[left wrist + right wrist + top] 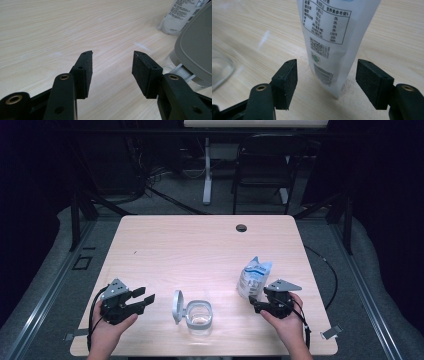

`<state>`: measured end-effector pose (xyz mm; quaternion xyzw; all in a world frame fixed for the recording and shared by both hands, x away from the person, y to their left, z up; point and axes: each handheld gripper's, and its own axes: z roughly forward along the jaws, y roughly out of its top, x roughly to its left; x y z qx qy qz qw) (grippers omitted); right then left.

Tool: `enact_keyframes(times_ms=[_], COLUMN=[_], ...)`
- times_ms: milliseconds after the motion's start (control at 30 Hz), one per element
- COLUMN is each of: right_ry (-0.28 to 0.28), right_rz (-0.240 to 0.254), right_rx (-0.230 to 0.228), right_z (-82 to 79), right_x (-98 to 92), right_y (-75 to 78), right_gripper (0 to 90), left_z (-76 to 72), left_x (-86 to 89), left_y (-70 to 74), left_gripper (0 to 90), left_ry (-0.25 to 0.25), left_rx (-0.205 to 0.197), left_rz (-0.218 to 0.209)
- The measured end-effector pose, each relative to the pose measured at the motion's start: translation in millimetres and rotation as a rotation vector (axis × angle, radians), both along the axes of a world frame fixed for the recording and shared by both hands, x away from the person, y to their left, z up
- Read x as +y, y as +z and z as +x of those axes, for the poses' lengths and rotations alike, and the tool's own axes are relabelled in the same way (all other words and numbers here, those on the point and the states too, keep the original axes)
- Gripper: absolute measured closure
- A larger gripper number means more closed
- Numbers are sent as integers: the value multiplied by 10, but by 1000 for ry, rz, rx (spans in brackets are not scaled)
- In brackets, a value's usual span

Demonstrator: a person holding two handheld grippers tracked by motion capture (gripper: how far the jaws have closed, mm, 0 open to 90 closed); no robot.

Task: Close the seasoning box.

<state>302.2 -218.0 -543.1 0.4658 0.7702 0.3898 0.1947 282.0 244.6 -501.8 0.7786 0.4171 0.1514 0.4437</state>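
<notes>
A white pouch with blue print stands near the table's right front; in the right gripper view the pouch shows a printed label and barcode. My right gripper is open just in front of it, and its pads stand on either side of the pouch's lower corner without touching. A clear glass container with its grey lid flipped open sits at the front centre. My left gripper is open and empty left of that lid.
The wooden table has a round cable hole at the back. A black chair and a white desk leg stand on the floor behind the table.
</notes>
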Motion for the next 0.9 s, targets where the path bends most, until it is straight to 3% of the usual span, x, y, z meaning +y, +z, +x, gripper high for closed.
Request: enact_keyframes(times_ms=[300,367,500,667,900], right_ry=[51,48,53,50,27], right_rz=[-43,-42,6,-18,-8], right_rx=[-30,-46,-35,-53,-86], right_z=[155,181,239,269,306], right_x=[73,71,57,98,163], right_y=[-129,-147,-170,-185,-249], right_gripper=[349,361,361,348,322], left_z=[-16,-13,-18,-28,-33], left_x=[17,33,77,103,121], left_y=[-17,-25,-31,-38,-33], left_gripper=[513,514,513,514,514], left_ry=[16,24,39,45,49], left_rx=[8,11,15,20,16], left_rz=[4,7,4,7,2])
